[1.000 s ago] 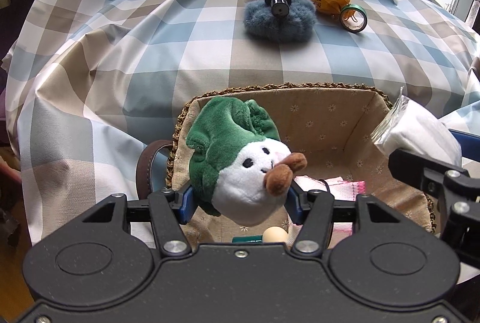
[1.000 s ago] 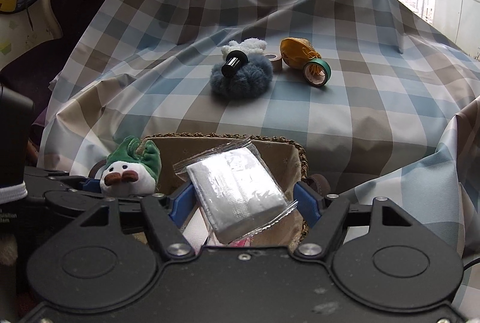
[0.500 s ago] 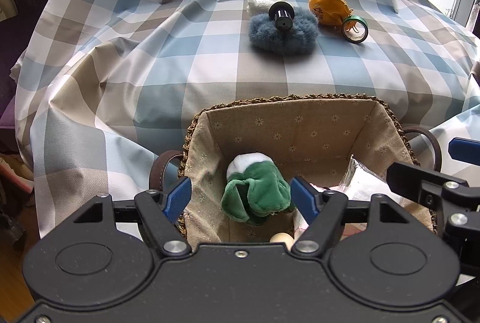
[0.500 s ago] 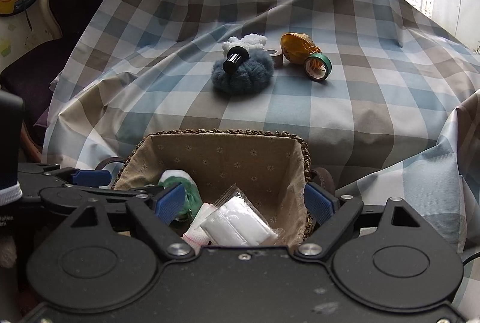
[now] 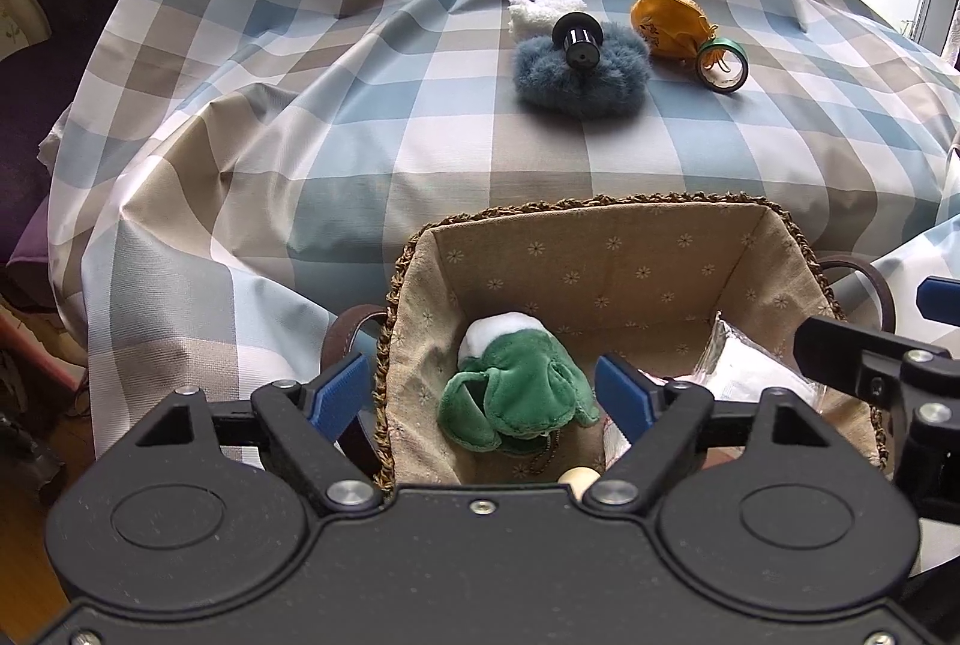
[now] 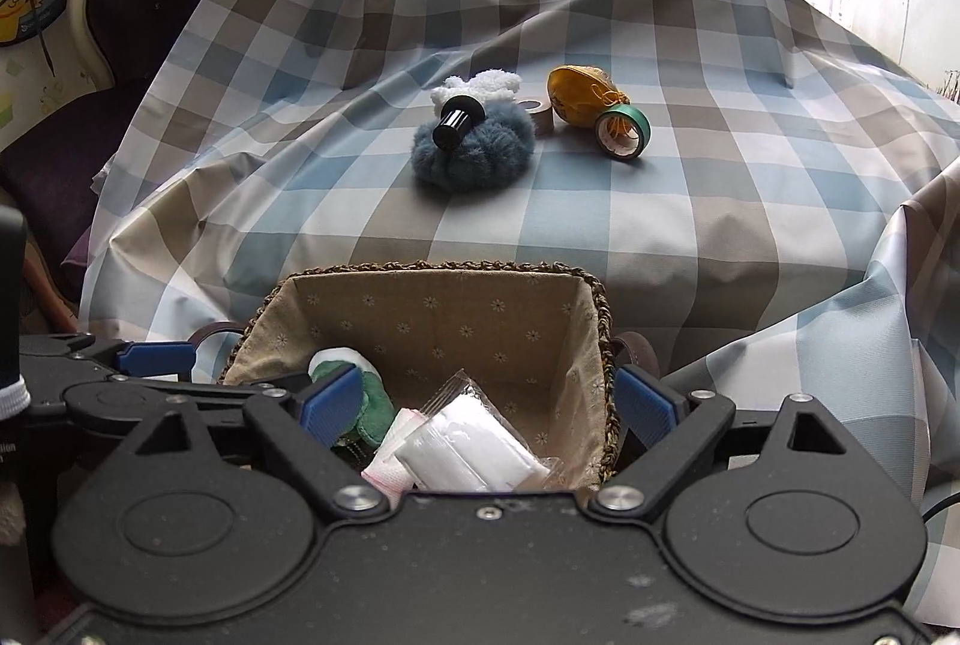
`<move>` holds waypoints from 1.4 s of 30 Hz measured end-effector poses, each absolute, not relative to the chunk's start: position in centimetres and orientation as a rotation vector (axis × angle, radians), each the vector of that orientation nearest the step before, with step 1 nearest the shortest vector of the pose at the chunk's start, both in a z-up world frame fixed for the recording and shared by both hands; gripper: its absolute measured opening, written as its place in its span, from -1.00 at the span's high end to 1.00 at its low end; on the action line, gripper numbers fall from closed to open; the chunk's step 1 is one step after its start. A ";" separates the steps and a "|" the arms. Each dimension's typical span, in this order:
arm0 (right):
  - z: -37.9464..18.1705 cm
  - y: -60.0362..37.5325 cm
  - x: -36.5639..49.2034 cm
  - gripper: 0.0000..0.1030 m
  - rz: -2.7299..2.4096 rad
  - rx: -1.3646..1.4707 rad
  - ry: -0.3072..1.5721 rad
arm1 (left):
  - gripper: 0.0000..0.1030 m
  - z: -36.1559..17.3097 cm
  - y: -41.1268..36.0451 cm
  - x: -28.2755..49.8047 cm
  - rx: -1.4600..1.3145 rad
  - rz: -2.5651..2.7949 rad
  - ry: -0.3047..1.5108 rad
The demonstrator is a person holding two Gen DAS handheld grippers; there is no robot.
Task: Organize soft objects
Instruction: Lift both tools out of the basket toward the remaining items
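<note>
A fabric-lined woven basket (image 5: 606, 261) (image 6: 444, 309) sits at the near edge of the checked cloth. Inside lie a green and white plush toy (image 5: 516, 393) (image 6: 366, 393) and a clear bag of white pads (image 6: 474, 447) (image 5: 750, 375). My left gripper (image 5: 486, 390) is open and empty above the plush. My right gripper (image 6: 486, 402) is open and empty above the bag. Farther back on the cloth lie a blue fluffy scrunchie (image 5: 582, 72) (image 6: 474, 150), a white fluffy item (image 5: 540, 12) (image 6: 486, 84) and a yellow pouch (image 5: 669, 27) (image 6: 582, 96).
A black cap (image 5: 577, 42) (image 6: 456, 123) rests on the scrunchie. A green tape roll (image 5: 723, 66) (image 6: 624, 129) leans by the pouch, a brown tape roll (image 6: 540, 114) beside it. A dark chair (image 6: 150, 15) stands at the left. A window is behind.
Both grippers opened and let go: the plush and the bag of pads dropped into the basket. Both grippers have since pulled back and up a little.
</note>
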State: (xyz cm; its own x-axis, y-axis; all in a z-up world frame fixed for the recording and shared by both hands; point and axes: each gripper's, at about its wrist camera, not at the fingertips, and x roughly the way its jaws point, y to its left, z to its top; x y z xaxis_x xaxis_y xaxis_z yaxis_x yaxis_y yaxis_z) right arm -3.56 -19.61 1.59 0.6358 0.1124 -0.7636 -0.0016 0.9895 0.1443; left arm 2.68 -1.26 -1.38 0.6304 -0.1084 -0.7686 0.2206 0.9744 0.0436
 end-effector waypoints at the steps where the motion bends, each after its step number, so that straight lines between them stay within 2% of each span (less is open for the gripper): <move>1: 1.6 -19.6 -3.5 -0.77 0.063 0.134 0.880 | -0.61 -1.4 -1.2 2.6 0.139 -0.187 0.867; 9: 1.2 -20.0 -3.0 -0.80 0.044 0.138 0.878 | -0.62 -1.7 -1.3 2.9 0.152 -0.186 0.873; 14: 0.9 -20.7 -1.7 -0.81 0.025 0.131 0.870 | -0.70 -1.7 -1.5 3.6 0.170 -0.186 0.863; 42: -1.0 -23.8 8.3 -0.91 -0.039 0.067 0.803 | -0.76 -0.2 -4.3 13.0 0.226 -0.246 0.813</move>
